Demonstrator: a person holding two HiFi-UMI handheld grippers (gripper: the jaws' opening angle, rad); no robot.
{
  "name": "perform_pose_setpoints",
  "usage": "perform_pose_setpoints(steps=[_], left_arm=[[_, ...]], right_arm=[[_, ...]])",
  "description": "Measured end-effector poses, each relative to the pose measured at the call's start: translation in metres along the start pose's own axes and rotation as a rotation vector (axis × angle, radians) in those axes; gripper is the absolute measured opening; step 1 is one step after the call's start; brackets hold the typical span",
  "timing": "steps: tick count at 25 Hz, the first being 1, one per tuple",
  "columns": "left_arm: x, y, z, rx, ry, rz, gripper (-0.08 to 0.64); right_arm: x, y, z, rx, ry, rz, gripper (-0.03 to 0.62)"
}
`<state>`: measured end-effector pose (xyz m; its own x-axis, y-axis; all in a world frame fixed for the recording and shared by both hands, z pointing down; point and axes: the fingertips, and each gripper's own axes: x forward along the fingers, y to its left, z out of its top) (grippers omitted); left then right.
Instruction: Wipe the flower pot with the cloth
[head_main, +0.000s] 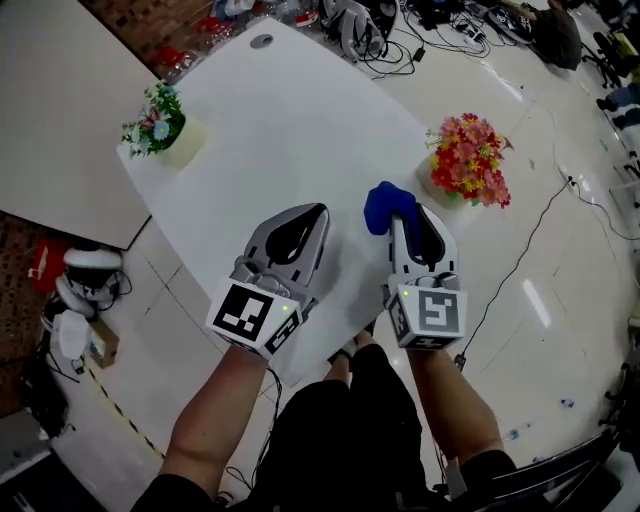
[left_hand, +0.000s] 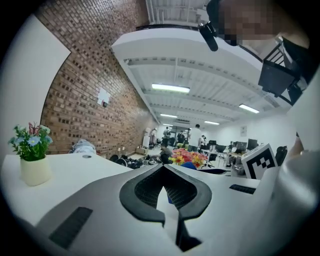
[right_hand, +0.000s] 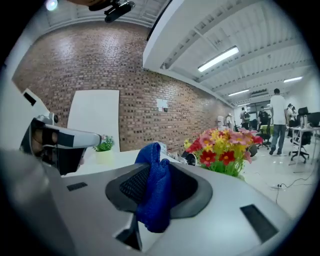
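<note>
A blue cloth (head_main: 383, 205) is pinched in my right gripper (head_main: 397, 218), which is shut on it; in the right gripper view the cloth (right_hand: 155, 192) hangs between the jaws. Just right of and beyond it stands a cream pot (head_main: 436, 187) of red, pink and yellow flowers (head_main: 470, 160) near the table's right edge; the flowers (right_hand: 224, 150) are also in the right gripper view. My left gripper (head_main: 316, 212) hovers over the table's near part, its jaws shut on nothing, tips (left_hand: 164, 168) touching. A second pot (head_main: 186, 145) with green and pale flowers stands at the table's far left; this pot (left_hand: 35, 170) also shows in the left gripper view.
The white table (head_main: 290, 120) narrows toward me, and both grippers are near its front edge. Another table (head_main: 60, 110) lies to the left. Cables and gear (head_main: 370, 30) lie on the floor beyond, white devices (head_main: 80, 290) at the left. People (right_hand: 276, 120) stand far off.
</note>
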<state>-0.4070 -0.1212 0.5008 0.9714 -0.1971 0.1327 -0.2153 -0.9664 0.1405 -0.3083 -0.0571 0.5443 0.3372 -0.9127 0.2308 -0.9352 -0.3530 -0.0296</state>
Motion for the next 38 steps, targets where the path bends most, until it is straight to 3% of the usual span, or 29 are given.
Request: perform_pose_setpoints(steps=[7,13,25,38], left_arm=[[0.039,0.008,-0.037,0.022,0.076,-0.07,-0.003],[0.051,0.003,-0.053,0.025,0.113,-0.116,-0.003],[0.064,-0.031,-0.054,0.024,0.14,-0.172,-0.003],[0.076,-0.093,-0.059,-0.014,0.147,-0.197,-0.003]], right_arm=[[0.035,-0.045,-0.042,0.069,0.023,-0.215,0.098],[0.044,-0.069,-0.049,0.079,0.02,-0.328,0.098],[0.007,-0.095,-0.06,0.091,0.04,-0.353,0.098],[-0.054,-0.152,-0.068,0.083,0.068,-0.363,0.098]])
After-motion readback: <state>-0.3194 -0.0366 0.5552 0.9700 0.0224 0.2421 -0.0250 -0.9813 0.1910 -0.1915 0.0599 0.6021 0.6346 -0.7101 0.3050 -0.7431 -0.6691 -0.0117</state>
